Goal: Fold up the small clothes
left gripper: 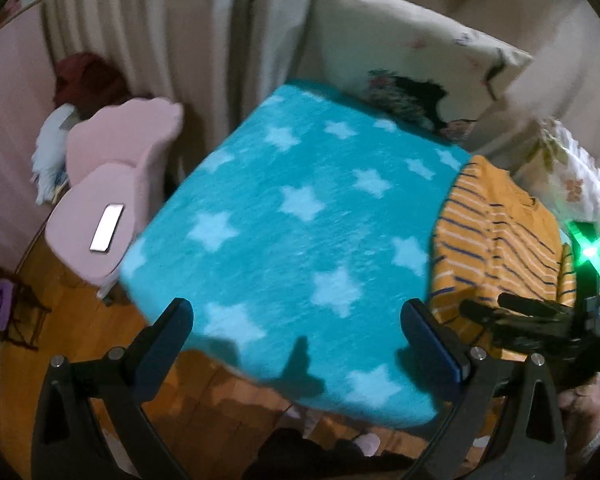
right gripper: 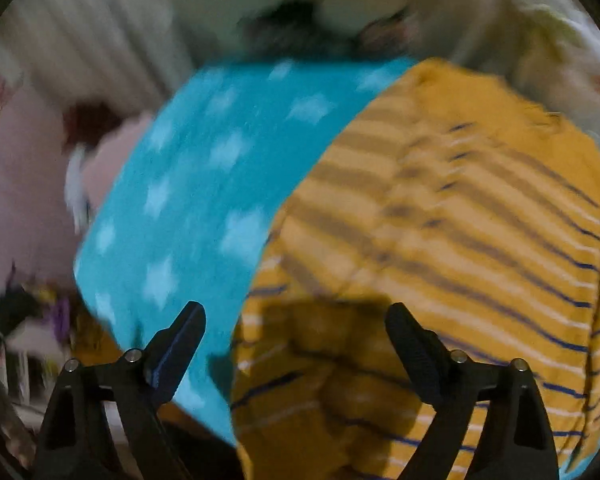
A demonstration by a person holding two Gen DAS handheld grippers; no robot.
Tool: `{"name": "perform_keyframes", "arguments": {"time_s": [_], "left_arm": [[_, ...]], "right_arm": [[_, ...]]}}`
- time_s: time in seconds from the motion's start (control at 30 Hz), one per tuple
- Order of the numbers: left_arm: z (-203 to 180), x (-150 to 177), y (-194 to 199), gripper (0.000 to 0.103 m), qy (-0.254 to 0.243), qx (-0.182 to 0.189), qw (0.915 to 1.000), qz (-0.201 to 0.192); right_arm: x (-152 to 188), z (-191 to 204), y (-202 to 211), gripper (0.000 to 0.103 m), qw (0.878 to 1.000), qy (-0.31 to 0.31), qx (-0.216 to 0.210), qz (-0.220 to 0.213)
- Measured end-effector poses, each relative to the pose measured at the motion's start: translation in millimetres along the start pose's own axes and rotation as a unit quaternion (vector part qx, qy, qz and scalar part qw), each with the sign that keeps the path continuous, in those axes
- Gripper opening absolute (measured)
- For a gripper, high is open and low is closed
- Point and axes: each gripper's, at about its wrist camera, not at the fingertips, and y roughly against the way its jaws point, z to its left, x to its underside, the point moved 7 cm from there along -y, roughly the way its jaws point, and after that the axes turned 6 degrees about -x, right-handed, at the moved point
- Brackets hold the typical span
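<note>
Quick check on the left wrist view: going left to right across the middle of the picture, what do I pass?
Pink chair with a white phone-like slab on its seat → teal star blanket → mustard striped garment → right gripper, with a green light just above it.

My surface is a teal blanket [left gripper: 300,216] dotted with pale blue stars. At its right edge lies the mustard-yellow shirt [left gripper: 496,240] with thin navy and white stripes. Left of the blanket there's a pink chair [left gripper: 112,184] with a white phone [left gripper: 107,227] on it. My tongs are black with blue pads [left gripper: 440,344].
</note>
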Motion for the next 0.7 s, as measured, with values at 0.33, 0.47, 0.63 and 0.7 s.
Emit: {"name": "perform_keyframes", "arguments": {"time_s": [0.33,0.47,0.63,0.7], "left_arm": [[57.2,22.9,5.6,0.103,0.038,-0.045,0.9983,-0.003],[72.1,29.7,11.7,0.103,0.040,-0.070,0.9967,-0.009],[66.1,28.4,13.8,0.103,0.023,-0.068,0.9974,-0.010],[55.0,24.7,13.3,0.103,0.002,-0.061,0.9980,-0.018]], "right_arm": [[-36.4,57.3,-47.0,0.015,0.995,0.060,-0.017,0.075],[-102.2,118.4,-69.1,0.015,0.993,0.105,-0.046,0.027],[-149.6,148.2,-82.9,0.045,0.992,0.103,-0.072,-0.001],[-141.2,138.2,-63.7,0.051,0.991,0.089,-0.100,-0.016]]}}
